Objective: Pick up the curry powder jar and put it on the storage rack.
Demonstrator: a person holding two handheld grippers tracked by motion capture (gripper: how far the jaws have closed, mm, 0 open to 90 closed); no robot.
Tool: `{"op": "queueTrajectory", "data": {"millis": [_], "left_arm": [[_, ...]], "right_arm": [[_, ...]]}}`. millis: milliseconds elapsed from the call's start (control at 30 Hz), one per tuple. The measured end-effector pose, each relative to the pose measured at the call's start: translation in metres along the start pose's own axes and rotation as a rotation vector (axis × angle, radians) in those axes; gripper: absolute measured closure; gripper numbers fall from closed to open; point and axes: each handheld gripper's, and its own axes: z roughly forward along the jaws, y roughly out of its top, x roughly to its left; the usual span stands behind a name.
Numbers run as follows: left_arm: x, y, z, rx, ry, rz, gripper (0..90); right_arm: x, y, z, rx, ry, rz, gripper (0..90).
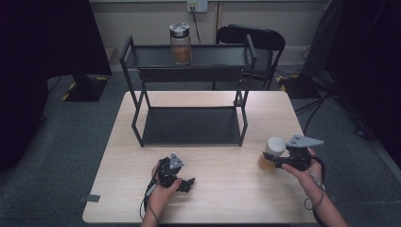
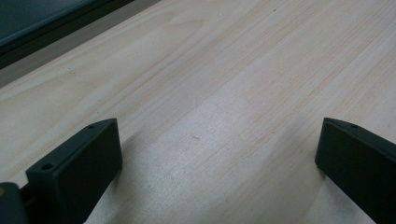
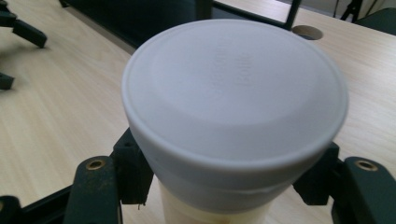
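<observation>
High view: the right hand-held gripper (image 1: 279, 160) clenched an upright white-lidded jar (image 1: 273, 153) at lower right; the two-tier rack (image 1: 189, 90) stood up-frame left; the left hand-held gripper (image 1: 187, 183) rested released.

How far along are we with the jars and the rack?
Done: one jar stands on the rack's top shelf. In hand: the right gripper is shut on the white-lidded jar, low over the table. Left: shelving it, probably. The left gripper sits open on the table, holding nothing.

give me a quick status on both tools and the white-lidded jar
Right tool shut on white-lidded jar. Left tool open, empty, over table. Path to rack clear.
</observation>
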Motion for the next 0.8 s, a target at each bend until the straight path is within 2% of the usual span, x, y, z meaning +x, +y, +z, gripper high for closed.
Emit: {"op": "queueTrajectory", "data": {"millis": [67, 267, 533, 800], "left_arm": [[0.0, 0.0, 0.0, 0.0, 0.0, 0.0, 0.0], [0.0, 0.0, 0.0, 0.0, 0.0, 0.0, 0.0], [0.0, 0.0, 0.0, 0.0, 0.0, 0.0, 0.0], [0.0, 0.0, 0.0, 0.0, 0.0, -0.001, 0.0]], "right_arm": [[0.005, 0.005, 0.003, 0.01, 0.018, -0.024, 35.1], [0.011, 0.013, 0.01, -0.007, 0.067, -0.023, 35.1], [0.026, 0.043, 0.022, 0.025, 0.135, -0.084, 35.1], [0.035, 0.062, 0.036, 0.03, 0.162, -0.1, 35.1]]}}
